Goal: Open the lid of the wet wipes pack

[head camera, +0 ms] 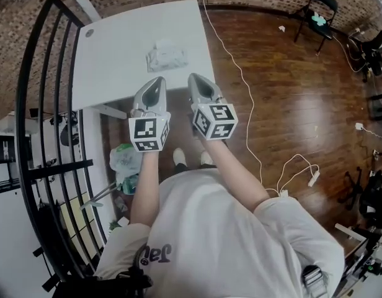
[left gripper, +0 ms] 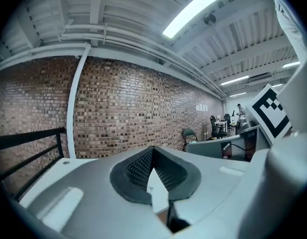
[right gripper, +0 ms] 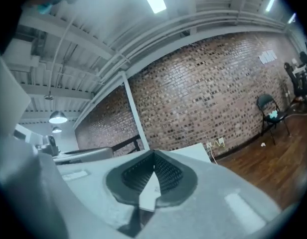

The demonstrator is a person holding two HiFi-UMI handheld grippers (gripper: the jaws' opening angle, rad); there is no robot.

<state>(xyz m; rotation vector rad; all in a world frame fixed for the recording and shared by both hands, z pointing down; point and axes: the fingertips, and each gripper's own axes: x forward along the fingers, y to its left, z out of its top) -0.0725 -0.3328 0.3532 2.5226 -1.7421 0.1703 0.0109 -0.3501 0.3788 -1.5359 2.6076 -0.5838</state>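
Note:
The wet wipes pack [head camera: 165, 57] is a pale, crinkled packet lying flat on the white table [head camera: 116, 48], toward its right side. Both grippers hover side by side over the table's near edge, pointing at the pack and short of it. My left gripper [head camera: 159, 81] has its jaws closed together with nothing between them, and its own view [left gripper: 152, 149] looks level at a brick wall. My right gripper [head camera: 195, 78] is likewise shut and empty, with its tips meeting in its own view [right gripper: 153, 154]. Neither gripper view shows the pack.
A black metal railing [head camera: 36, 135] curves along the left. A white cable [head camera: 240, 85] runs over the wooden floor to the right of the table. A black chair [head camera: 315, 11] stands at the back right. A green bag [head camera: 124, 157] sits under the table's near edge.

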